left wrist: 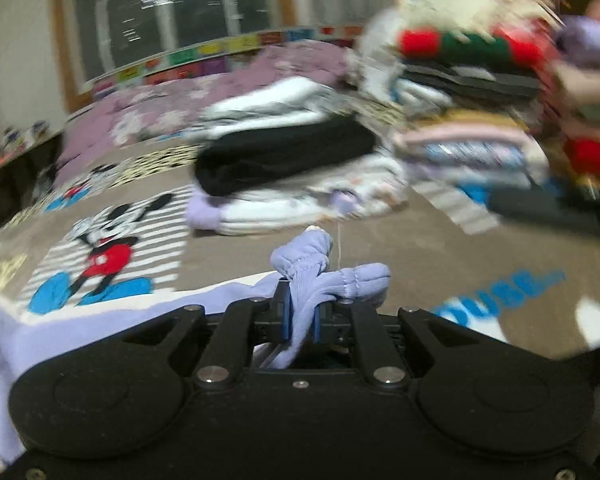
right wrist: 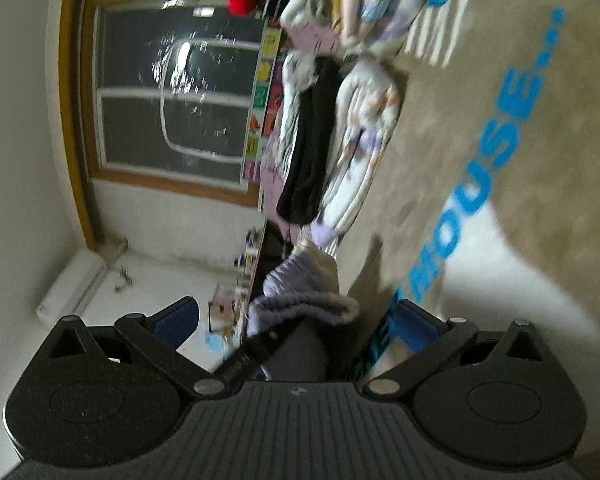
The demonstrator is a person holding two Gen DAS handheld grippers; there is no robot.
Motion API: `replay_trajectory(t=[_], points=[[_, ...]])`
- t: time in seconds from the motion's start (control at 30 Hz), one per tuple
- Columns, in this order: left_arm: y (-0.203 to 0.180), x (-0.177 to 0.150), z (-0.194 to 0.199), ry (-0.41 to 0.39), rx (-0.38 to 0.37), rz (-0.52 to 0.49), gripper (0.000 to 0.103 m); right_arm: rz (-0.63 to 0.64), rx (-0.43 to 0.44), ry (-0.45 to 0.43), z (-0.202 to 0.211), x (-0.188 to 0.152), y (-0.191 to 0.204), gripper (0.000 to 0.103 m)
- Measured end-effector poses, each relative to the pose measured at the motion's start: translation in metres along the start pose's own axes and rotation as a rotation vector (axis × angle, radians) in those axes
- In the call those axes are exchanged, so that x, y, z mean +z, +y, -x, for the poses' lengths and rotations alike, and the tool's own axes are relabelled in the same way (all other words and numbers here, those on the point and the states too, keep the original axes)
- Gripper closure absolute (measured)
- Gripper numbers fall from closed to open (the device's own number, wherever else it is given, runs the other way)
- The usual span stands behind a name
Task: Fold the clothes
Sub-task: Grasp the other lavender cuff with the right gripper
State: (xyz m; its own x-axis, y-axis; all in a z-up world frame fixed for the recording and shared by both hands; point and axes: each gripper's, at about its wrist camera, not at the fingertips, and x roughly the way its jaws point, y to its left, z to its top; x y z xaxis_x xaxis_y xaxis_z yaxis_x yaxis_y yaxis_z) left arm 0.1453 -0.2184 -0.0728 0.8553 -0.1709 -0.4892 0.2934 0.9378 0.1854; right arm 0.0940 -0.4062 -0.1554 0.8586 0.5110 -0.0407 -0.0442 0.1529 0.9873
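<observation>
A lavender garment (left wrist: 332,276) is bunched between the blue pads of my left gripper (left wrist: 302,316), which is shut on it; the cloth trails down and to the left over the bed. In the right wrist view, rolled sideways, my right gripper (right wrist: 296,320) is open, with its blue pads far apart. The lavender garment's bunched cuff (right wrist: 300,304) lies between the jaws without being pinched. Part of the left gripper shows as a dark bar just below that cuff.
A beige Mickey Mouse bedspread (left wrist: 440,240) covers the bed. A folded pile topped by a black garment (left wrist: 284,156) lies ahead. A tall stack of folded clothes (left wrist: 472,92) stands at the right. A dark window (right wrist: 172,100) is behind the bed.
</observation>
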Motion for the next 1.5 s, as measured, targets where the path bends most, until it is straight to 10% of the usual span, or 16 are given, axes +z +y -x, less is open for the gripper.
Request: replay_trajectory(t=[0.1, 0.17, 0.33, 0.5, 0.9, 1.17, 1.33, 1.5], points=[[-0.018, -0.015, -0.004, 0.041, -0.041, -0.165, 0.086, -0.031, 0.002, -0.019, 0.007, 0.006, -0.006, 0.000], [-0.022, -0.024, 0.000, 0.067, -0.089, -0.245, 0.042, -0.036, -0.003, -0.021, 0.009, 0.007, -0.008, 0.000], [-0.018, -0.043, 0.026, 0.084, -0.225, -0.363, 0.040, -0.009, -0.023, 0.005, 0.008, 0.003, -0.007, 0.000], [0.023, -0.049, 0.050, 0.083, -0.277, -0.220, 0.040, 0.055, -0.067, 0.029, 0.004, -0.003, -0.001, 0.000], [0.232, -0.058, 0.100, -0.015, -0.115, 0.464, 0.037, 0.144, -0.168, 0.092, -0.023, -0.030, 0.014, 0.000], [0.397, -0.175, 0.120, -0.051, 0.003, 1.401, 0.037, 0.207, -0.301, 0.086, -0.051, -0.044, 0.025, 0.000], [0.402, -0.204, 0.113, -0.040, -0.106, 1.623, 0.037, 0.167, -0.311, 0.012, -0.068, -0.041, 0.024, 0.002], [0.404, -0.202, 0.093, -0.038, -0.167, 1.675, 0.037, 0.201, -0.372, -0.033, -0.087, -0.044, 0.023, 0.027]])
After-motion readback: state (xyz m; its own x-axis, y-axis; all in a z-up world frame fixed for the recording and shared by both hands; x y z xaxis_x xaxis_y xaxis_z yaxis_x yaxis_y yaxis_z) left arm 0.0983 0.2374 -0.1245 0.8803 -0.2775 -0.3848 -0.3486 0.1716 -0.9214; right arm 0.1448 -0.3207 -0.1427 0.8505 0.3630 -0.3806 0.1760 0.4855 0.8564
